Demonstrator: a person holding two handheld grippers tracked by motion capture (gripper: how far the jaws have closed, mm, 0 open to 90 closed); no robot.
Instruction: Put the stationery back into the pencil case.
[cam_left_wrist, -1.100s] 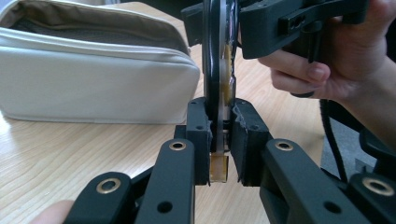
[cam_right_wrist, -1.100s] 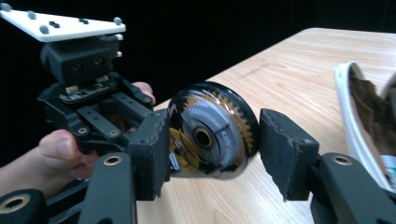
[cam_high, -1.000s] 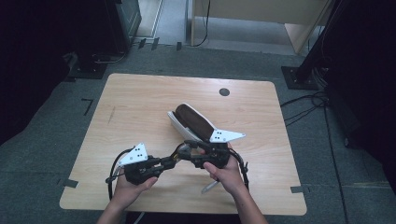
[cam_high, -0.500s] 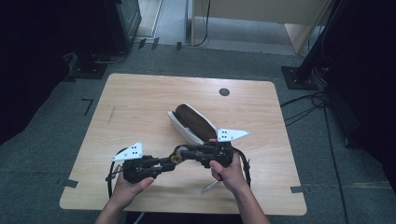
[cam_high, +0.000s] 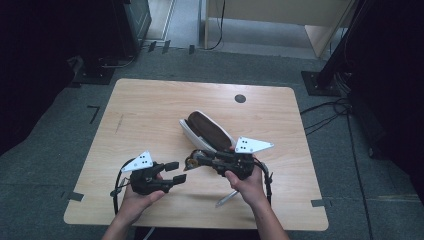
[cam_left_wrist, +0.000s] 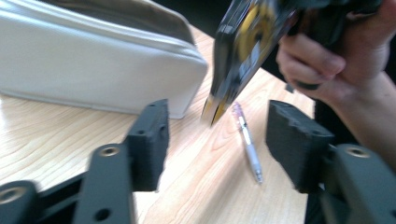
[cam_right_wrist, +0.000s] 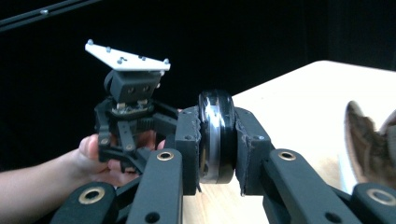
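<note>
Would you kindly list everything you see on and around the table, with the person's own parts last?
Case: one, white with brown lining, open, table centre.
Pen: one, pale, near edge, under the right hand.
Round black object: one, black with yellow, clamped in the right claw.
Table: one, light wood.
Grommet: one, dark, far edge.
Left claw: one, black, open, near-left.
Right claw: one, black, beside the case.
Hands: two, left, right.

Table (cam_high: 150, 110): we see pale wood with a dark round spot (cam_high: 240, 98) near its far edge.
Floor (cam_high: 45, 165): we see grey carpet.
Cables (cam_high: 325, 117): beside the table.
</note>
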